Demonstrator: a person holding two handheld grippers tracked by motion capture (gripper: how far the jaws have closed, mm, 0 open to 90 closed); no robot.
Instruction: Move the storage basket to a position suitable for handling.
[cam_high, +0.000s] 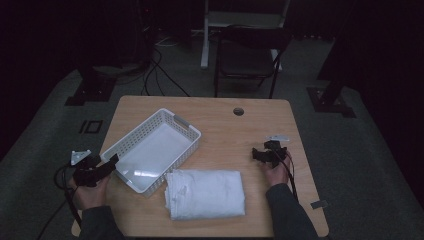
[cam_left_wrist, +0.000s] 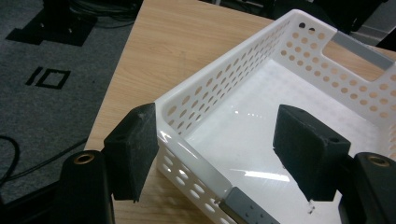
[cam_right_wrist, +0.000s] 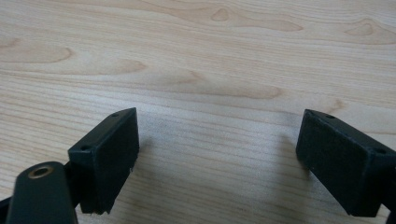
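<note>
A wooden table with rounded corners stands in a dim room, seen from above, with a dark chair beyond its far edge. On the left half lies a white perforated plastic basket, empty, a long rectangle whose long axis runs from about 7 o'clock near the person to 1 o'clock farther off, with a cut-out handle at each short end. Just beside its near right corner, at roughly 4 o'clock from the basket, a folded white towel lies flat, its long side parallel to the table's front edge. The left gripper sits at the basket's near left corner, and the basket stretches away from it toward 1 o'clock. In the left gripper view its jaws stand wide apart and straddle that corner wall: one jaw outside, very close to the plastic, perhaps touching it, the other above the shiny basket floor, clear of the wall. Nothing is clamped yet. This hand is by far the nearer to the basket, so closing on the rim looks like the likely coming move. The right gripper rests well apart, near the table's right edge, at about 3 o'clock from the basket; its jaws are spread over bare wood grain and hold nothing. A small pale oval object lies just beyond it.
</note>
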